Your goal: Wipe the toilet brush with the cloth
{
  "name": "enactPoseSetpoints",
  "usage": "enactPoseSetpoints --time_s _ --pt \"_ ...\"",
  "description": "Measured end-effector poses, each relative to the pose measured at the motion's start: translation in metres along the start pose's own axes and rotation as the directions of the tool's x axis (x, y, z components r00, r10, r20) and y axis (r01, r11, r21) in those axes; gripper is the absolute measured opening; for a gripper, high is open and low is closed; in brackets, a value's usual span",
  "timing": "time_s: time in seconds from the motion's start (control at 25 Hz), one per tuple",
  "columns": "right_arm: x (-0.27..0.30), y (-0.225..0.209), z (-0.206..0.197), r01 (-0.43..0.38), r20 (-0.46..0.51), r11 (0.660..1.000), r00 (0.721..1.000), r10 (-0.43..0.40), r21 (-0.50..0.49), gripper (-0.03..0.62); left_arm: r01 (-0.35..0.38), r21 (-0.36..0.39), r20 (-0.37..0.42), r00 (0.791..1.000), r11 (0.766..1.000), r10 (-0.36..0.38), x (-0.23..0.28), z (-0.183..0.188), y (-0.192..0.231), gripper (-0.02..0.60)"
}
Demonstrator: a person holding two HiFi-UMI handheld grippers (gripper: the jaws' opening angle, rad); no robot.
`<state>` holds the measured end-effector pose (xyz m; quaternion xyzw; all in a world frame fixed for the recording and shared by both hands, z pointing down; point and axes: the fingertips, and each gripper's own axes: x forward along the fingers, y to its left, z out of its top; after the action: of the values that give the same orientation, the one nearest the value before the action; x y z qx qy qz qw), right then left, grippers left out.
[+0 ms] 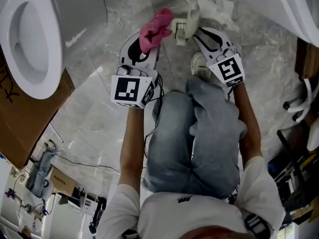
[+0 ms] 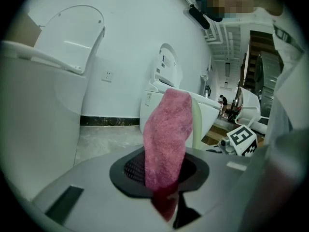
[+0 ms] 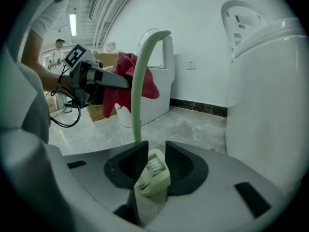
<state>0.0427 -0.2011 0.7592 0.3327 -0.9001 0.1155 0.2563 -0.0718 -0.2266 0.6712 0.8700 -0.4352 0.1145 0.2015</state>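
Note:
In the head view my left gripper (image 1: 143, 45) is shut on a pink cloth (image 1: 156, 28) that bunches up past its tips. The left gripper view shows the same cloth (image 2: 166, 132) standing up from between the jaws of that gripper (image 2: 166, 180). Just right of it, my right gripper (image 1: 196, 34) holds a pale green toilet brush (image 1: 185, 26) low over the floor. In the right gripper view the brush head (image 3: 154, 174), with white bristles, sits between the jaws of this gripper (image 3: 156, 162), touching both pads. Its curved handle (image 3: 139, 81) rises in front of the cloth (image 3: 126, 83).
A white toilet (image 1: 30, 44) stands at the upper left on brown cardboard (image 1: 30, 128). Another toilet (image 1: 294, 9) is at the upper right. White paper (image 1: 215, 8) lies on the marble floor beyond the brush. The person's bent legs (image 1: 199, 133) and a shoe (image 1: 199, 63) fill the middle.

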Motion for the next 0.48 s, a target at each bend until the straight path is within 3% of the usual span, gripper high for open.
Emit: enactPoseSetpoints --time_s 0.32,0.48 --pt "0.036 0.026 -0.028 -0.103 -0.001 0.989 0.995 0.103 -0.108 0.150 0.103 0.024 -0.011 0.995 0.994 -0.102 0.024 -0.036 -0.006 0.089" --pt "0.047 0.028 -0.040 -0.098 -0.003 0.982 0.995 0.099 -0.160 0.156 0.136 0.016 -0.003 0.991 0.991 -0.136 0.038 -0.048 -0.007 0.089"
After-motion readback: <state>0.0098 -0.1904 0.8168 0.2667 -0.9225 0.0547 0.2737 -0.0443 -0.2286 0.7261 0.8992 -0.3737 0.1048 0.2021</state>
